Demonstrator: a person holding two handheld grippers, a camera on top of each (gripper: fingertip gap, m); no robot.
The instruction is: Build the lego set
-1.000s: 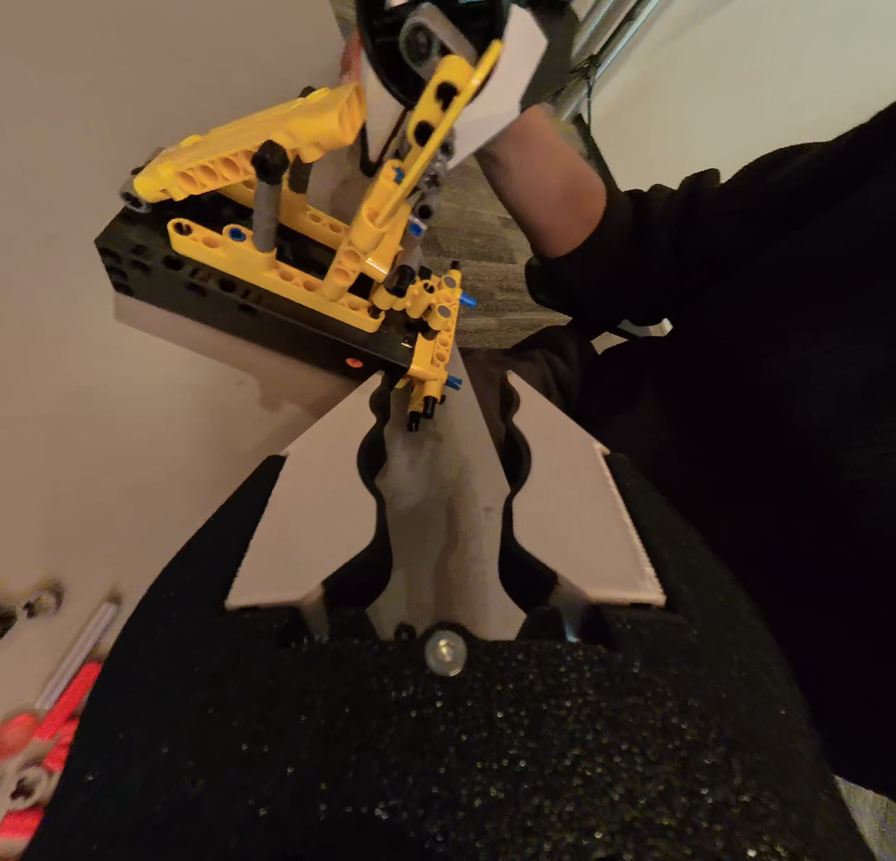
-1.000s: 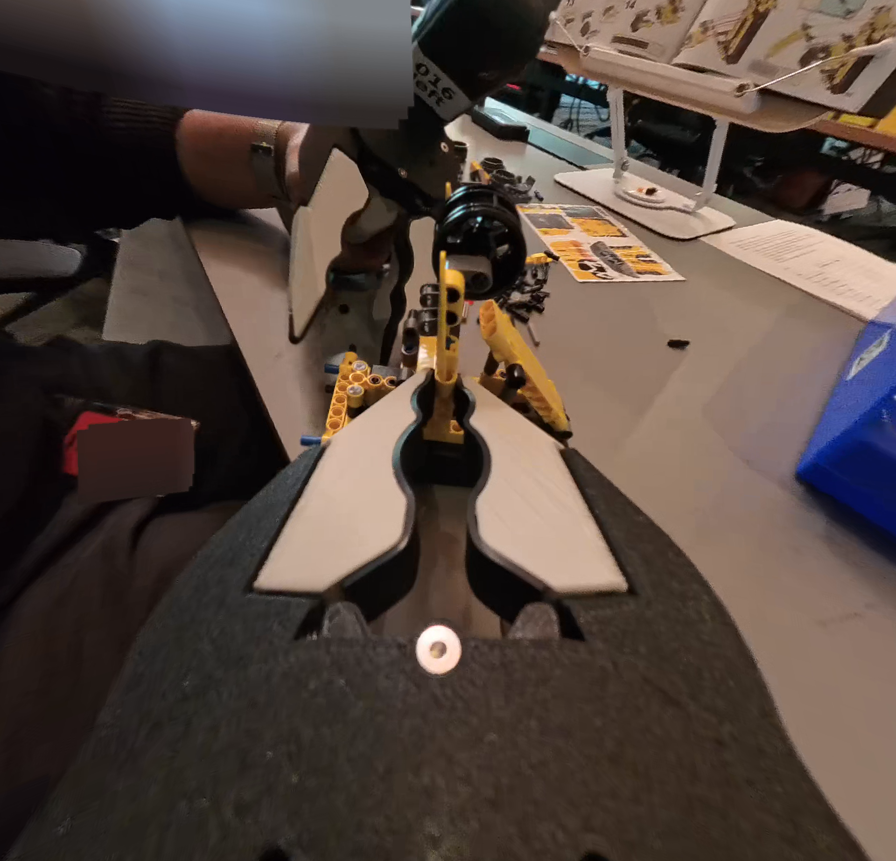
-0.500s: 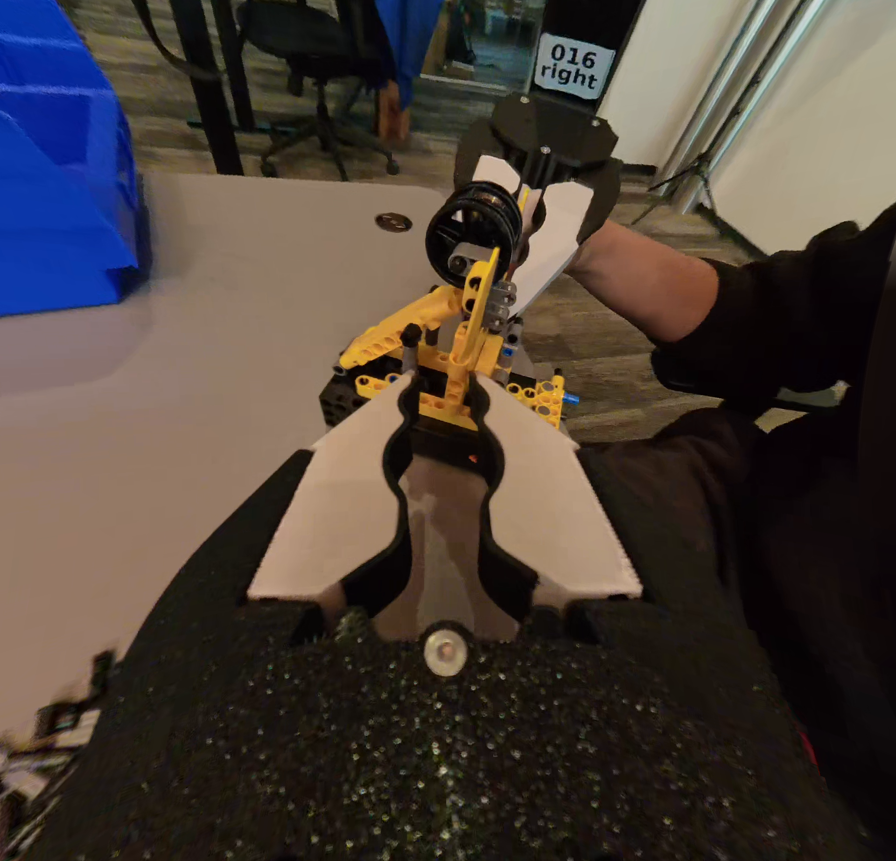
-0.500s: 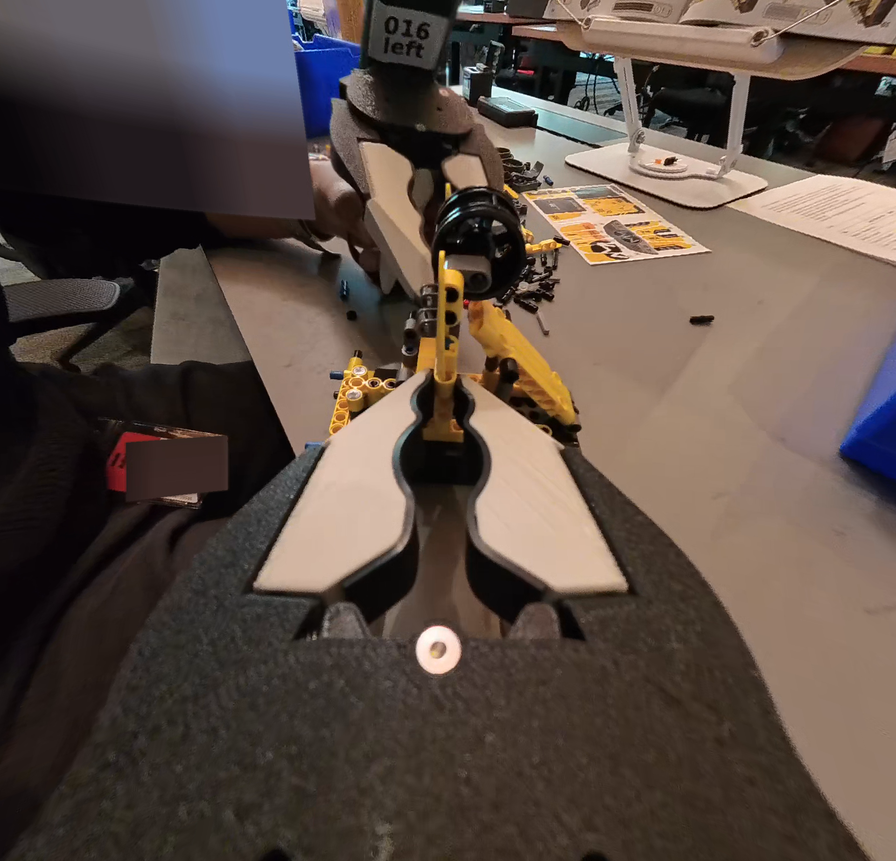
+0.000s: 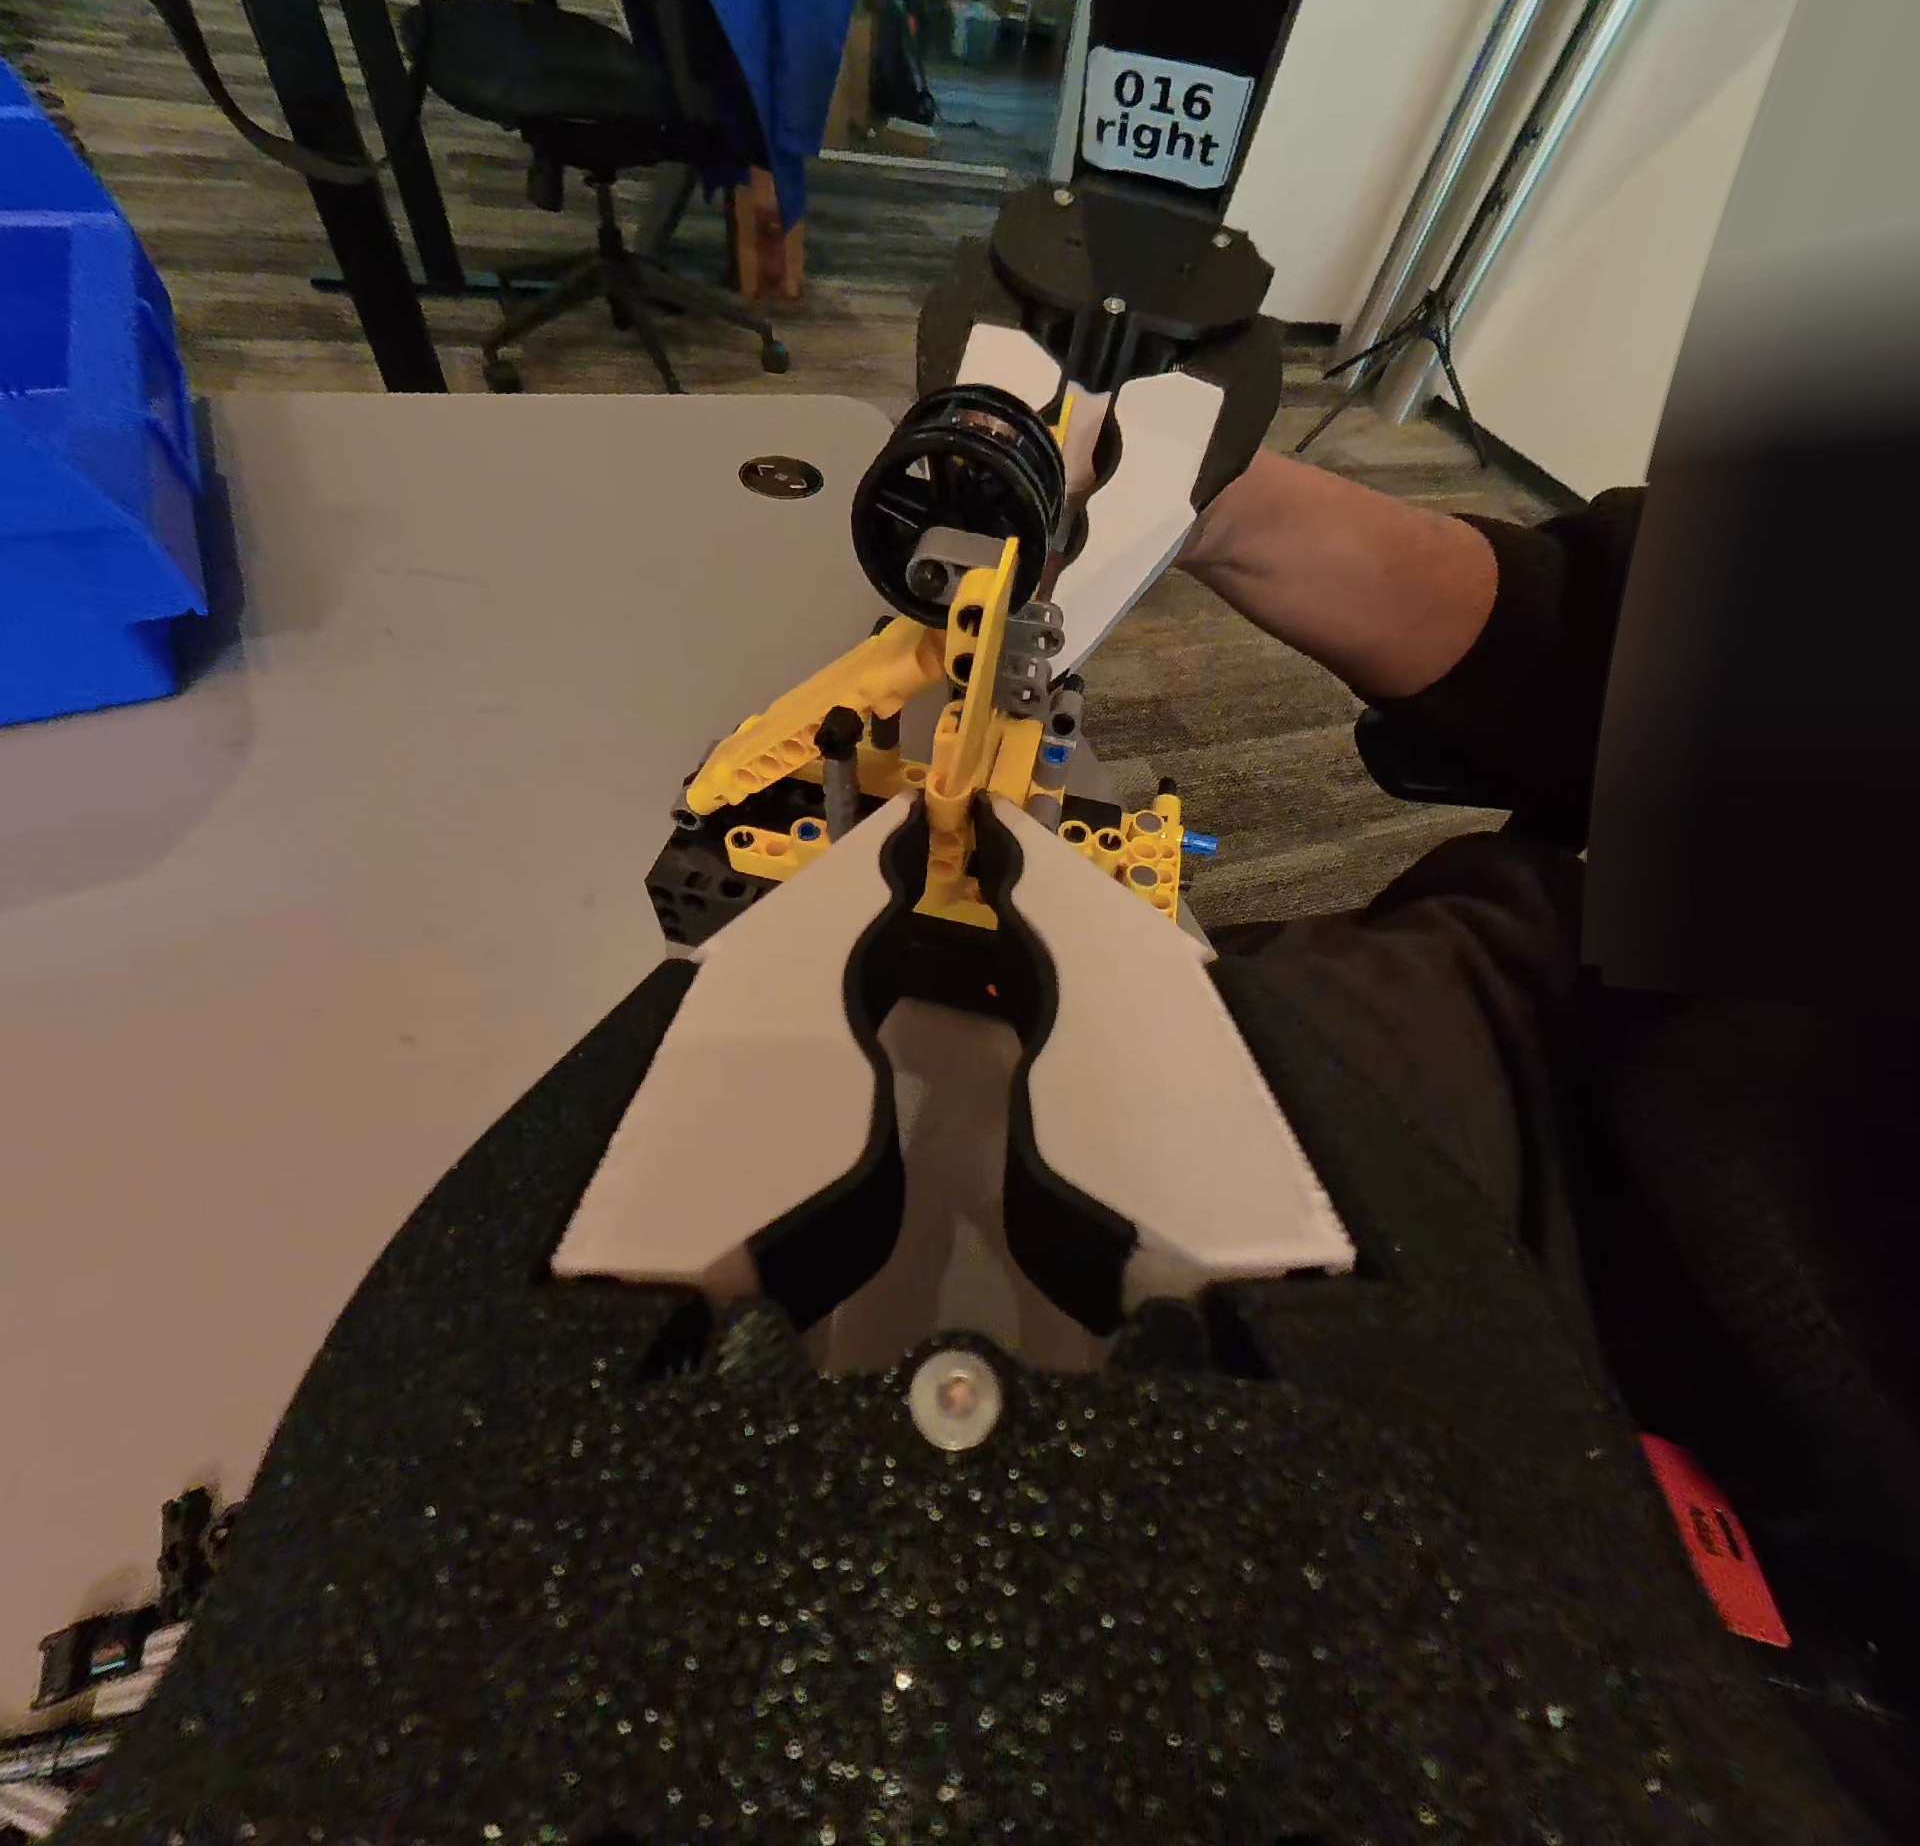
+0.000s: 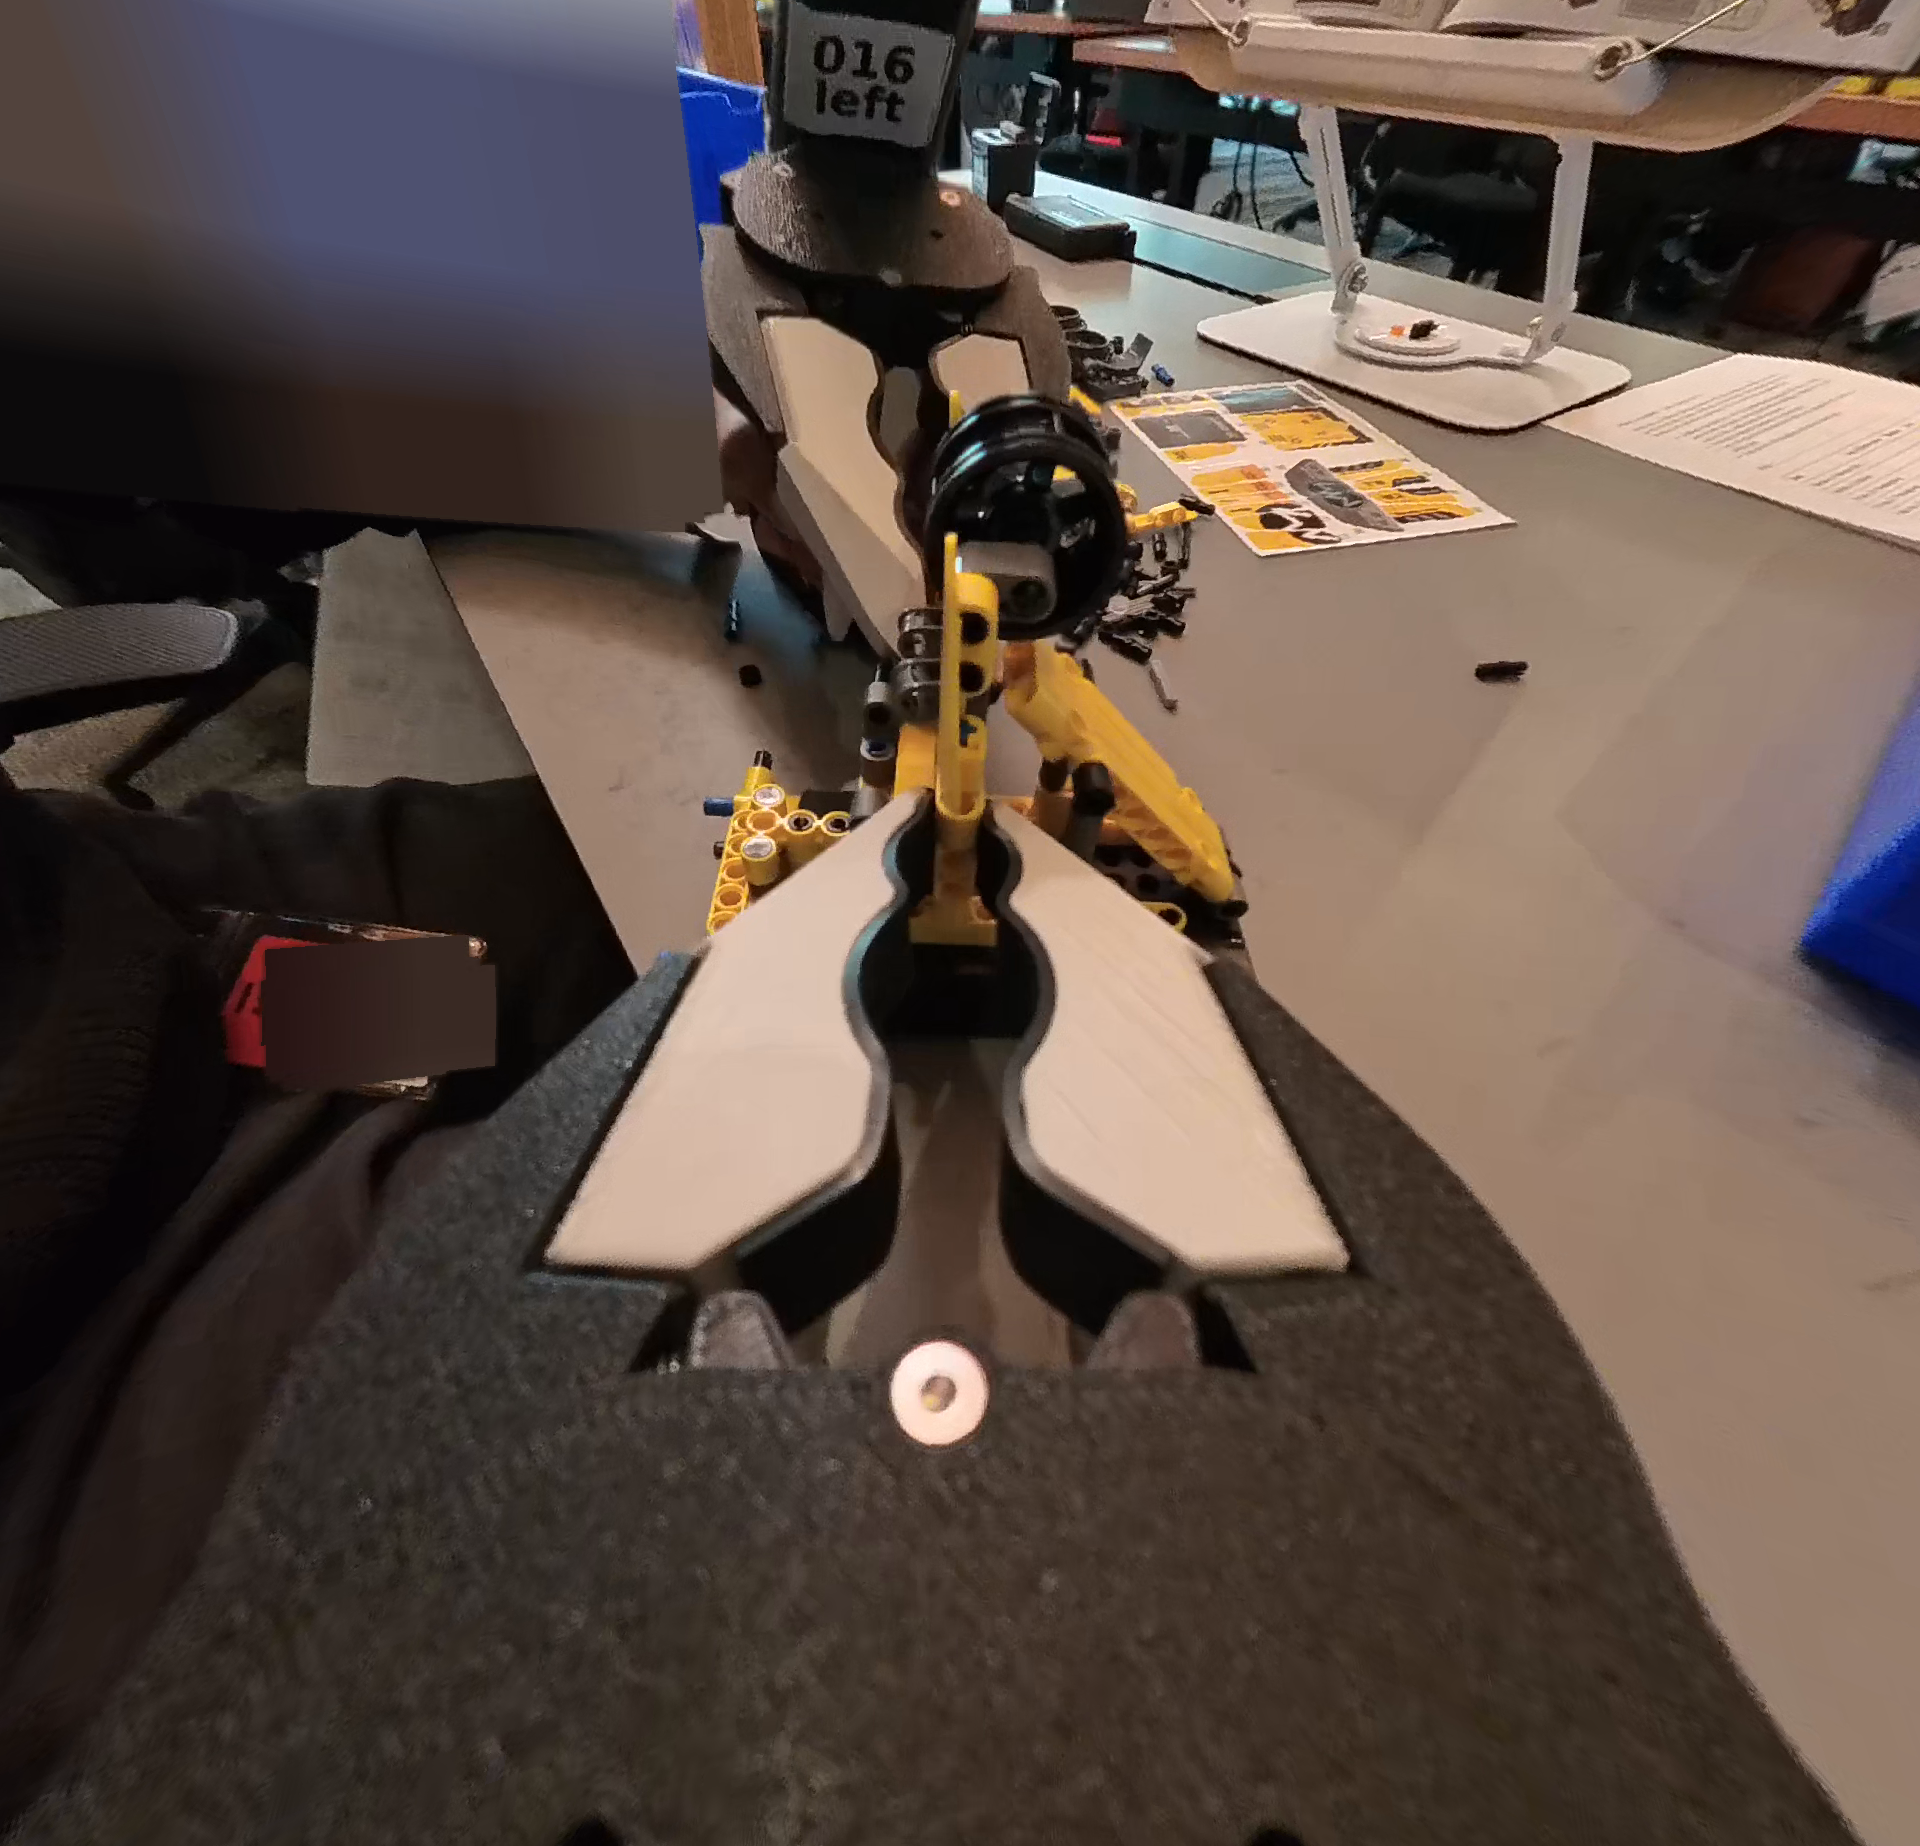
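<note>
A yellow and black brick model (image 5: 935, 757) stands at the near edge of the grey table (image 5: 416, 757). It has a black base and an upright thin yellow beam (image 5: 977, 653), with a black wheel (image 5: 956, 518) at the top. My left gripper (image 5: 951, 809) is shut on the model's yellow upright part, low down. My right gripper (image 6: 951, 820) is shut on the same upright from the other side. The model also shows in the right wrist view (image 6: 1091, 757), with the wheel (image 6: 1023, 518) and the left gripper's fingers (image 6: 831, 466) behind it.
A blue bin (image 5: 73, 446) stands at the left; it shows in the right wrist view (image 6: 1870, 913) too. Farther off lie a printed sheet (image 6: 1309, 466), loose small parts (image 6: 1143, 612) and a white book stand (image 6: 1413, 352). A person's forearm (image 5: 1351, 570) and dark clothing lie along the table edge. My left and right fingertips are right by each other.
My left gripper swung from a tilted spot beside the model to straight in front of it, and its fingers closed on the yellow upright. My right gripper kept its hold.
</note>
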